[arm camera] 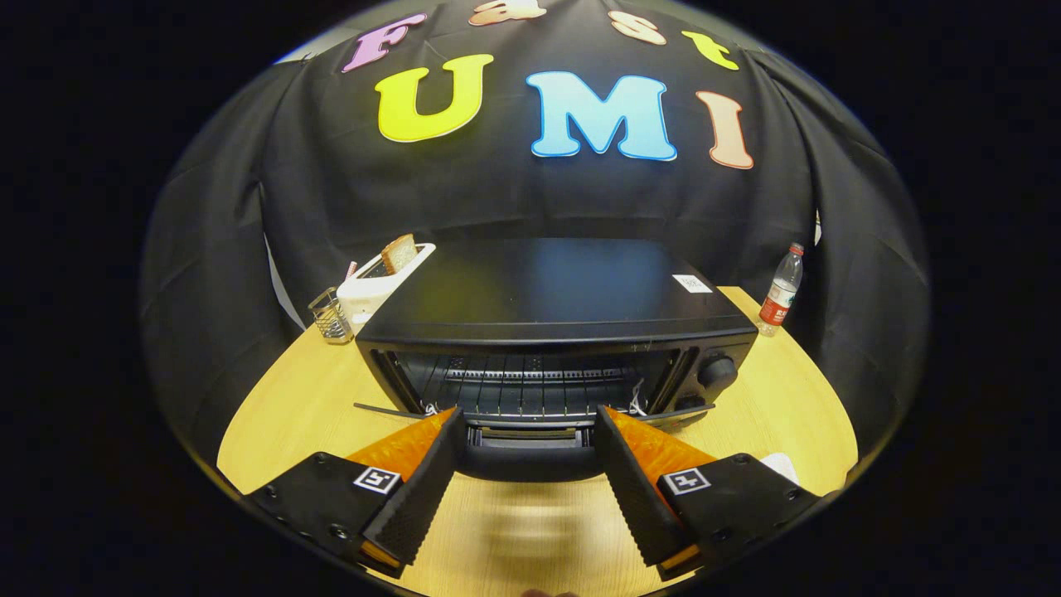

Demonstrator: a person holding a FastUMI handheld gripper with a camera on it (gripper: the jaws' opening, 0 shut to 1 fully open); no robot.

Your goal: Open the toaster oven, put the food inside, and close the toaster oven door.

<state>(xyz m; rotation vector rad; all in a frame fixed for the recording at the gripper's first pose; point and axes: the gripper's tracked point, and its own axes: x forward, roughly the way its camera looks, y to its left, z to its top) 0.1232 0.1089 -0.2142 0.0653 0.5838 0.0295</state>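
Two jaws of the gripper (527, 424) stand wide apart, gripping nothing, at the open toaster oven (555, 332) door (530, 448).

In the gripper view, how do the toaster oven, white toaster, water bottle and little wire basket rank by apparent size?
1. Toaster oven, door open beyond the open gripper
2. White toaster
3. Water bottle and wire basket: look alike, unranked

Black cloth wall (530, 199) hangs in folds behind a round light wooden table (282, 414). Table surface shows pale grain and soft glare. Lighting is even, from overhead.
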